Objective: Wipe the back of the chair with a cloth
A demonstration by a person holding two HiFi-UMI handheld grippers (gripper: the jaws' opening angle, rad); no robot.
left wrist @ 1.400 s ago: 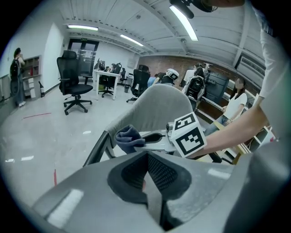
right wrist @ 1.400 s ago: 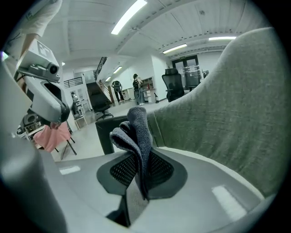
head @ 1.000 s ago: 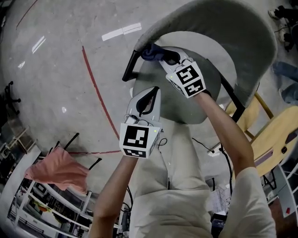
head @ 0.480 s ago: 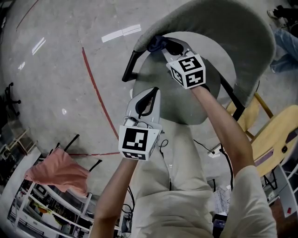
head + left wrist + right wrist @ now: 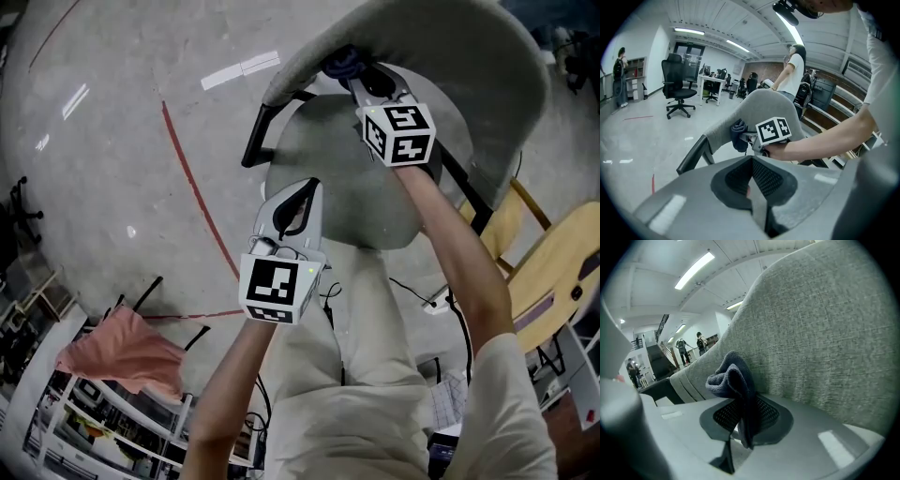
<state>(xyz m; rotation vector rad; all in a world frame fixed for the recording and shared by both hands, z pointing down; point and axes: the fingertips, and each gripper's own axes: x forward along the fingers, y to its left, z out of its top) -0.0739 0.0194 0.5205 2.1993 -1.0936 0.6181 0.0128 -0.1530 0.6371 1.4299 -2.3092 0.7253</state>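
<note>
Right hand-held gripper [image 5: 356, 77] clamps a dark cloth [image 5: 733, 380], pressing it flat against the grey chair back [image 5: 825, 333] for wiping. Left hand-held gripper [image 5: 298, 192], jaws together and empty, hovers above the seat [image 5: 323, 150], out of the way.

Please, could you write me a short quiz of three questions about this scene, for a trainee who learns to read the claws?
1. True or false: the left claw holds the cloth.
2. The cloth touches: A) the chair's seat, B) the chair's back, C) the floor.
3. Which claw is shut with nothing in it?
Key: 1 false, the right claw holds it; 2 B; 3 the left claw.
</note>
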